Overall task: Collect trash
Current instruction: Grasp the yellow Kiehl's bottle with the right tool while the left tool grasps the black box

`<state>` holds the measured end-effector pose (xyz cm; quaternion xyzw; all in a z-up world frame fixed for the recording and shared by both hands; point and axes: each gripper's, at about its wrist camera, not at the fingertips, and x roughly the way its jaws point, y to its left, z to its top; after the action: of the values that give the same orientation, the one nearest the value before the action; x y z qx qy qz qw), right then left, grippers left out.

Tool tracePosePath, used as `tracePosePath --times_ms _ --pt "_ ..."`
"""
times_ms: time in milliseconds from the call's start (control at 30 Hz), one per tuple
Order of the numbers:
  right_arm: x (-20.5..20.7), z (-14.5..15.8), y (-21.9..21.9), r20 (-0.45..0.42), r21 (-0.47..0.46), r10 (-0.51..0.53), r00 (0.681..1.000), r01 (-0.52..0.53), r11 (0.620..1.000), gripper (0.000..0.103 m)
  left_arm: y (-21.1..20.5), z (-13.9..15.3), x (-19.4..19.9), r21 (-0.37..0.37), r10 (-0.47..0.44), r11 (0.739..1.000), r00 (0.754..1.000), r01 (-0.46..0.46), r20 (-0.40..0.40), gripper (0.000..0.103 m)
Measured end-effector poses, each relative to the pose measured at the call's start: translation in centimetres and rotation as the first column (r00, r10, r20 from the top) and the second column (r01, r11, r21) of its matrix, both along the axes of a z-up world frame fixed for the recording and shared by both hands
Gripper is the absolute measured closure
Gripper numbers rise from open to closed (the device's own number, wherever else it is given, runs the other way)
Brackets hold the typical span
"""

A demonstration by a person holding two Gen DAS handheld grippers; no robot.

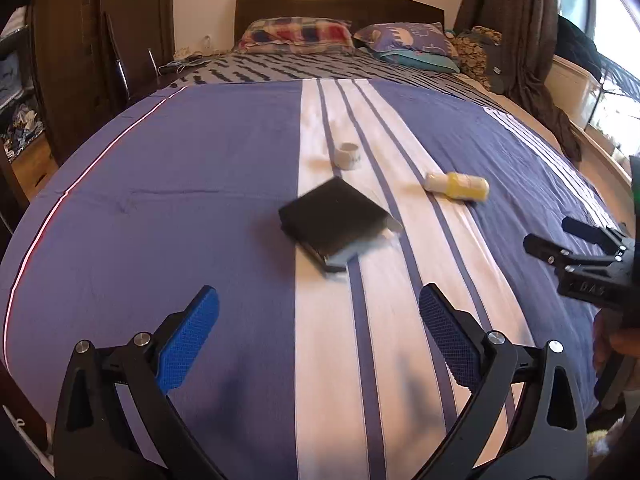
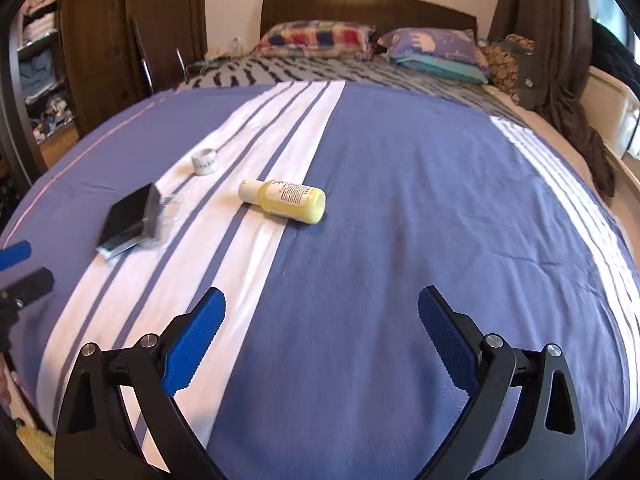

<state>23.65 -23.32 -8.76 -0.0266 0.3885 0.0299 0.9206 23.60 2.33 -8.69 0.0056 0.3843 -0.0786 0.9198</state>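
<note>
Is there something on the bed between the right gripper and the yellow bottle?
Nothing visible. Only bare bedspread lies between the open right gripper and the yellow bottle; the black box and white tape roll sit off to the left.

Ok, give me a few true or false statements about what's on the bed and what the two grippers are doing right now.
1. The yellow bottle lies on its side. True.
2. The left gripper is clamped on the black box. False: it is open, holding nothing, short of the box.
3. The small white cup sits on the white stripe of the bedspread. True.
4. The right gripper holds the bottle. False: it is open and empty.
</note>
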Motion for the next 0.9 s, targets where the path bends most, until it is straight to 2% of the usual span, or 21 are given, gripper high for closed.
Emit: tracePosePath --times_ms 333,500,733,800,867,900 --pt "8.5 -2.2 1.9 -0.059 -0.097 0.039 0.997 -0.044 0.994 0.006 -1.7 -0.5 7.1 0.035 0.053 0.998 0.998 -0.052 -0.024 0.008" --pt "11.0 -2.6 2.9 -0.072 -0.156 0.076 0.995 -0.086 0.984 0.006 -3.1 -1.7 10.2 0.072 0.084 0.994 0.995 -0.080 -0.048 0.008" --pt "12.8 -3.0 3.6 -0.079 -0.141 0.133 0.988 -0.143 0.980 0.006 -2.1 -3.4 12.1 0.069 0.140 0.989 0.985 -0.133 -0.102 0.008" --pt "12.9 -3.0 3.7 -0.080 -0.129 0.156 0.985 -0.165 0.978 0.008 -1.3 -3.6 11.8 0.057 0.146 0.988 0.983 -0.140 -0.109 0.008" --pt "12.9 -3.2 4.1 -0.088 -0.115 0.185 0.979 -0.194 0.974 0.024 -0.7 -4.0 11.6 0.057 0.150 0.988 0.981 -0.144 -0.120 0.009" --pt "12.8 -3.1 4.3 -0.091 -0.099 0.203 0.975 -0.212 0.972 0.029 -0.4 -4.2 11.4 0.051 0.152 0.988 0.980 -0.146 -0.126 0.009"
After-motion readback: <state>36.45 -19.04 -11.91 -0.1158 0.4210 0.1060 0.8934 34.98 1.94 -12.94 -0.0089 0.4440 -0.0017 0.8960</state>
